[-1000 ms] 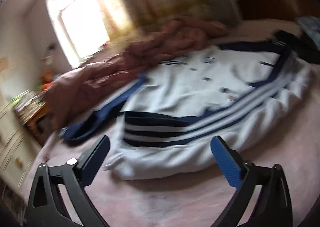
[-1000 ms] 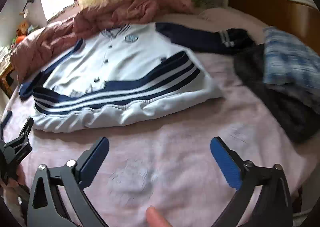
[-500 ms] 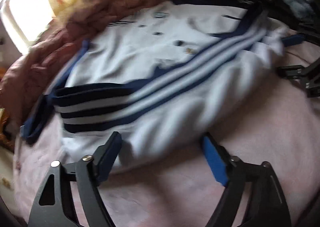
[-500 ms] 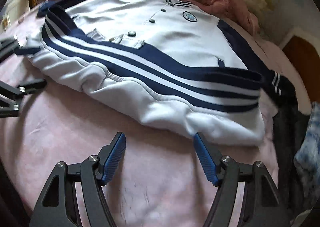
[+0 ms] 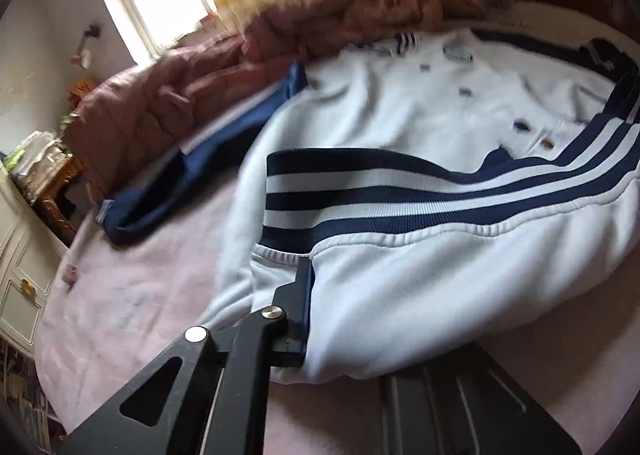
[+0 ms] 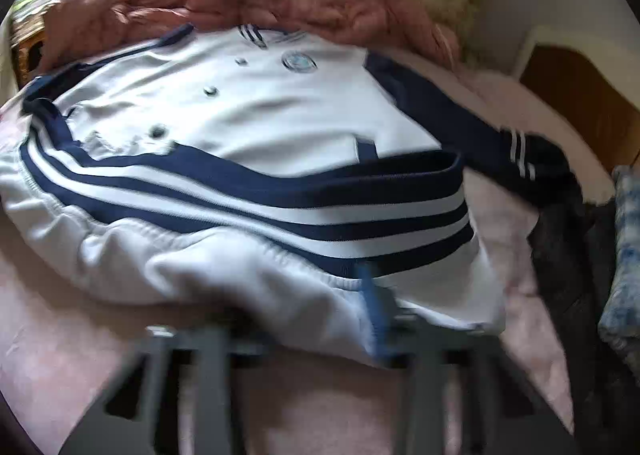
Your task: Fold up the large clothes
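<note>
A white jacket with navy stripes and navy sleeves point(image 5: 420, 127) lies buttoned-side up on the pink bed point(image 5: 132, 295). It also fills the right wrist view point(image 6: 260, 127). My left gripper point(image 5: 316, 319) is shut on the jacket's near white hem at its left corner; one black finger point(image 5: 298, 303) shows, the other is under the fabric. My right gripper point(image 6: 356, 319) is blurred and sits at the hem near the right corner, with a blue pad point(image 6: 370, 295) against the cloth and fabric draped over the jaws.
A pink quilt point(image 5: 240, 55) is heaped behind the jacket. Dark clothes point(image 6: 568, 255) and a blue checked garment point(image 6: 624, 255) lie at the right. A wooden headboard point(image 6: 580, 95) stands at the back right. A white cabinet point(image 5: 20, 255) stands left of the bed.
Both grippers moved forward onto the jacket's near hem and closed from wide open. The hem now bunches over the jaws.
</note>
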{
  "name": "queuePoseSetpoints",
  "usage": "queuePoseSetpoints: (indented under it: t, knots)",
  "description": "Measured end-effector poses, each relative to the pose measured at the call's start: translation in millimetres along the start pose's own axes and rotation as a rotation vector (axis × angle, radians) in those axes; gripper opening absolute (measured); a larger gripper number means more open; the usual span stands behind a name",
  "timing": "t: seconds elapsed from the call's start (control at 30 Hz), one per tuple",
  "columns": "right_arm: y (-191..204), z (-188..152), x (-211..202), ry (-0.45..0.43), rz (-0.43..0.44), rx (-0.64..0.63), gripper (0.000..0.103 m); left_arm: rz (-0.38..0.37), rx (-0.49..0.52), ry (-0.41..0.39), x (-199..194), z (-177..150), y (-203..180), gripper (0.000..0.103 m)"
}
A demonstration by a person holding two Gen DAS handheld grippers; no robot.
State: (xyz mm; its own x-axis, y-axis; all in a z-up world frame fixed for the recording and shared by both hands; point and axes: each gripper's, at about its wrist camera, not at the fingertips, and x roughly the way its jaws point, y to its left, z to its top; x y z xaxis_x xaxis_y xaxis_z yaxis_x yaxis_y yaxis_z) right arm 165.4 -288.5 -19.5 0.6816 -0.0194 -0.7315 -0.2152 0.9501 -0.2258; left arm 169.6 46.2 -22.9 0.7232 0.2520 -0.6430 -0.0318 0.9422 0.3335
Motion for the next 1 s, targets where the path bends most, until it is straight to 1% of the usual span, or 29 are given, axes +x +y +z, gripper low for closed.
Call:
queuePoseSetpoints:
  t: [0.07,0.1,0.13,0.17,0.23,0.37,0.47,0.53,0.6,0.67,0.7,0.8,0.9,1.0]
  knots:
    - [6,-2,-13,-0.035,-0.051,-0.017,0.014,0.025,-0.009,-0.02,-20,-6,6,0.01]
    - [9,-5,-23,-0.054,-0.064,-0.022,0.014,0.028,-0.031,-0.01,-28,-8,11,0.01]
    - [10,-6,-29,-0.061,-0.062,-0.021,0.013,0.015,-0.065,0.0,-39,-13,18,0.01]
    - [11,-11,-41,-0.066,-0.048,-0.013,0.013,-0.003,-0.098,0.008,-52,-21,26,0.01]
    - [14,-20,-64,-0.066,-0.02,-0.014,0.013,-0.029,-0.12,0.032,-69,-36,38,0.01]
    - [27,-50,-114,-0.036,0.027,-0.025,0.013,-0.084,-0.121,0.1,-100,-68,52,0.011]
    - [35,-68,-140,0.0,0.045,-0.044,0.013,-0.12,-0.127,0.143,-102,-73,52,0.012]
    - [38,-71,-150,-0.001,0.03,-0.057,0.015,-0.122,-0.142,0.153,-95,-65,51,0.014]
    - [34,-63,-152,-0.019,0.02,-0.044,0.016,-0.149,-0.183,0.174,-86,-55,54,0.017]
    - [28,-51,-148,-0.029,0.03,0.002,0.017,-0.178,-0.235,0.188,-82,-44,60,0.018]
    - [23,-42,-143,-0.031,0.043,0.036,0.017,-0.186,-0.254,0.184,-81,-37,63,0.019]
    - [12,-12,-127,-0.037,0.069,0.098,0.018,-0.196,-0.264,0.159,-68,-11,69,0.024]
    - [6,18,-103,-0.053,0.057,0.095,0.02,-0.215,-0.298,0.173,-34,14,76,0.025]
    - [7,49,-65,-0.057,-0.001,0.071,0.02,-0.239,-0.313,0.161,1,35,82,0.03]
